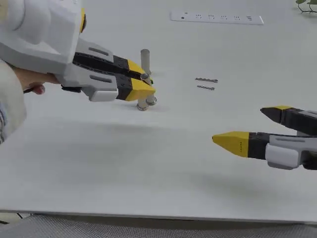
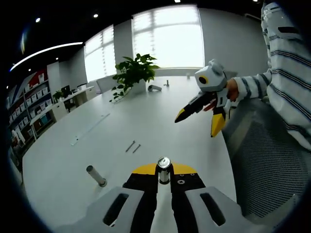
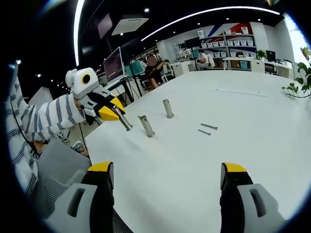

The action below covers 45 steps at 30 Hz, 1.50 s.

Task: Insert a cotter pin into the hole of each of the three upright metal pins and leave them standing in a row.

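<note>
My left gripper (image 1: 147,82) is shut on an upright metal pin (image 1: 144,77) left of centre; its own view shows the pin's round top (image 2: 164,163) between the yellow tips (image 2: 164,172). A second pin (image 1: 145,59) stands just behind, and two pin bases (image 1: 147,103) show under the jaws. Two cotter pins (image 1: 206,83) lie flat to the right of the pins. Low at the right, my right gripper (image 1: 238,125) is open and holds nothing. Its own view (image 3: 167,167) looks at the held pin (image 3: 122,119), two free pins (image 3: 146,125) (image 3: 168,108) and the cotter pins (image 3: 206,129).
A white power strip (image 1: 216,18) lies at the table's far edge, with a plant (image 1: 307,5) at the far right corner. The near table edge (image 1: 148,216) runs along the bottom. A person in a striped sleeve (image 2: 282,73) holds the grippers.
</note>
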Tool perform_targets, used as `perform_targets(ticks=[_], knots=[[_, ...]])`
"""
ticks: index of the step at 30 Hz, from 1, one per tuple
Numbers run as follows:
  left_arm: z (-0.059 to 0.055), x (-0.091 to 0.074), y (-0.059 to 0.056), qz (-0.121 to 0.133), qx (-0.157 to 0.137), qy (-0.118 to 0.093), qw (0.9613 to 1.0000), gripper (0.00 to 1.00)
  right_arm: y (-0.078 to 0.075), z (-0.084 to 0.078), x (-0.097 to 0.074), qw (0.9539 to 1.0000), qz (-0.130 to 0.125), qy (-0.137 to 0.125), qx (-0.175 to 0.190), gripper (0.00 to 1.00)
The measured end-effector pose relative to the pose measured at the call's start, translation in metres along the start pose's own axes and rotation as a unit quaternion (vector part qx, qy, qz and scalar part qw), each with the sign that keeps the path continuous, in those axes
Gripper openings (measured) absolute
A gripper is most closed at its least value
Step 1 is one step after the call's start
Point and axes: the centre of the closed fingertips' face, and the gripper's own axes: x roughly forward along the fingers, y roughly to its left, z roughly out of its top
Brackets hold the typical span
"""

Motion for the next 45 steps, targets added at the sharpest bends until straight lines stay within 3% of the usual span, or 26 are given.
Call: perform_targets(ticks=[11,18,28,45], knots=[[-0.023,0.036,-0.017,-0.017,-0.031,0.013,0.9993,0.05,-0.002,-0.003,-0.003,1.0,-0.005,0.001,0.005,0.9],[-0.04,0.048,-0.015,-0.013,-0.016,0.036,0.9991,0.05,-0.002,-0.004,-0.004,1.0,-0.006,0.002,0.007,0.9],[-0.048,0.057,-0.015,-0.013,-0.041,0.034,0.9985,0.05,-0.002,-0.007,-0.003,0.9999,-0.005,0.003,0.011,0.89],[-0.053,0.06,-0.025,-0.023,-0.032,0.042,0.9983,0.05,-0.001,-0.008,-0.002,0.9999,-0.002,0.004,0.013,0.89]])
